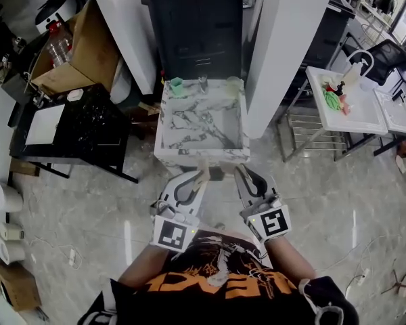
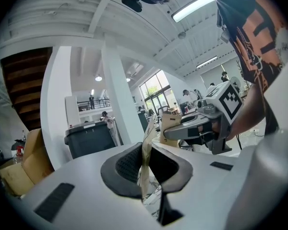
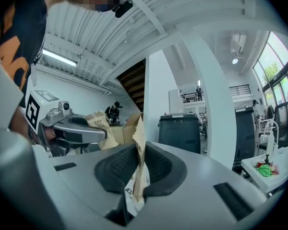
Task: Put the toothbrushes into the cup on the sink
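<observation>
Both grippers are held side by side, just short of the near edge of a marble sink point(image 1: 201, 124). My left gripper point(image 1: 200, 177) is shut on a toothbrush in a brown paper wrapper point(image 2: 146, 147), which stands upright between the pads. My right gripper point(image 1: 239, 172) is shut on a second paper-wrapped toothbrush point(image 3: 138, 152). Each gripper view also shows the other gripper holding its wrapper point(image 2: 169, 122) point(image 3: 98, 123). On the sink's far rim stand a green cup point(image 1: 176, 85), a clear glass point(image 1: 203, 82) and another pale cup point(image 1: 234, 83).
A black bin point(image 1: 196, 26) stands behind the sink between two white pillars point(image 1: 284, 53). A black table point(image 1: 68, 127) and cardboard boxes point(image 1: 81, 53) are to the left. A white table point(image 1: 352, 103) with small items is to the right.
</observation>
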### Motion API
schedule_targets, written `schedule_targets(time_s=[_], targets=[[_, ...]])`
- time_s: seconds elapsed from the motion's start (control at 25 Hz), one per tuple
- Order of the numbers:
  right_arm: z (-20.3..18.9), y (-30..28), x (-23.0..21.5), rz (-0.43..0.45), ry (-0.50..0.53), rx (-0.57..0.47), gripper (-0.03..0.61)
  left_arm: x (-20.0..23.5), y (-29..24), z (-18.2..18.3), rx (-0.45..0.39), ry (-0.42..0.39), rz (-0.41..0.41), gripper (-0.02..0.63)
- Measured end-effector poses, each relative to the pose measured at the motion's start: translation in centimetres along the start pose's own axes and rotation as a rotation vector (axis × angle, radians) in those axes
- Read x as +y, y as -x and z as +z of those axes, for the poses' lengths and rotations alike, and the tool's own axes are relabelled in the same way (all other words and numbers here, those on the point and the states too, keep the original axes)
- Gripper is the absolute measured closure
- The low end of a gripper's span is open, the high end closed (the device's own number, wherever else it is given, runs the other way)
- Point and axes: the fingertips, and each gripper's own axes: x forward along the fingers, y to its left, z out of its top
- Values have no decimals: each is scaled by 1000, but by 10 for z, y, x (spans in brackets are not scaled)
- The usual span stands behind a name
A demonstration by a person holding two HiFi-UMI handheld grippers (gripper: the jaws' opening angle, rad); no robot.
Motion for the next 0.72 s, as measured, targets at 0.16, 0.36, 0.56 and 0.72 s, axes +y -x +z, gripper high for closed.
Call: schedule_targets(time_s=[0.16, 0.36, 0.56, 0.72], targets=[[-3, 1, -5, 17, -7, 26, 531, -4, -2, 3, 5, -16, 4, 566], [6, -18, -20, 26, -20, -65, 531, 9, -19, 0, 1, -5, 27, 566], [-9, -41, -35, 30, -7, 13, 531, 29, -42, -15, 2, 27, 11, 566], [-13, -74, -61, -1, -22, 31, 531, 55, -75, -24, -17, 40, -23, 566]])
